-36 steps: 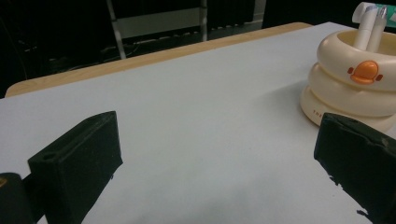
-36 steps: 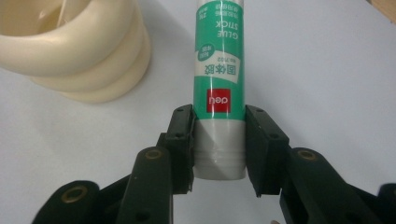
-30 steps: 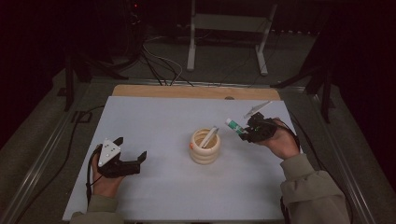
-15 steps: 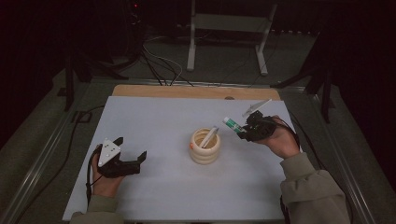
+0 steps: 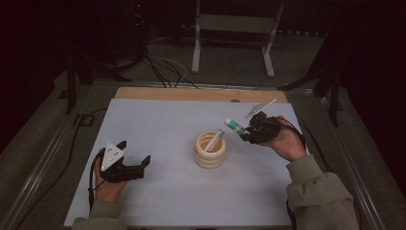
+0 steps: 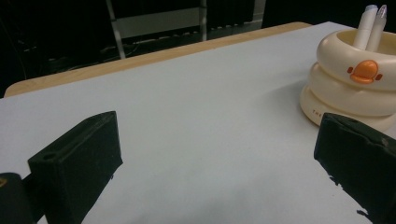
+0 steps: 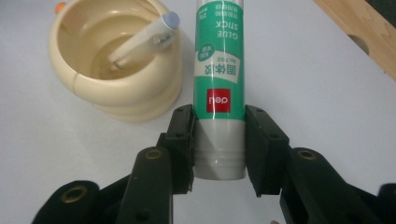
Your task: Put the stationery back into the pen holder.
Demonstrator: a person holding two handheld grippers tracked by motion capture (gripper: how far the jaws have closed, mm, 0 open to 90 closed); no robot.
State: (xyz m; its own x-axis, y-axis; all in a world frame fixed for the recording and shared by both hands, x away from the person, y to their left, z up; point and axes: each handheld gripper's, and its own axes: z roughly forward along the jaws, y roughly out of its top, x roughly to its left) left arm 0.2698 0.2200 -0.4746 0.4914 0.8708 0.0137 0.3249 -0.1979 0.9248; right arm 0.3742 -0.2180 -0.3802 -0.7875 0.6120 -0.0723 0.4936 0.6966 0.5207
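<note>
The right gripper (image 5: 250, 133) is clamping a green-and-white glue stick (image 7: 219, 88) near its base, the pads pressing on both sides of the tube. In the right gripper view the stick's long axis is running straight out along the jaws, its far end pointing away from the hand and passing just beside the cream ring-shaped holder (image 7: 116, 70). In the high view the glue stick (image 5: 234, 126) is hanging above the desk (image 5: 167, 120), pointing toward the holder (image 5: 210, 151), apparently tilted slightly upward, though the dim light makes that hard to judge. A white pen (image 7: 144, 39) is leaning inside the holder. The left gripper (image 5: 132, 155) is resting on the desk with its jaws wide apart, gripping nothing.
</note>
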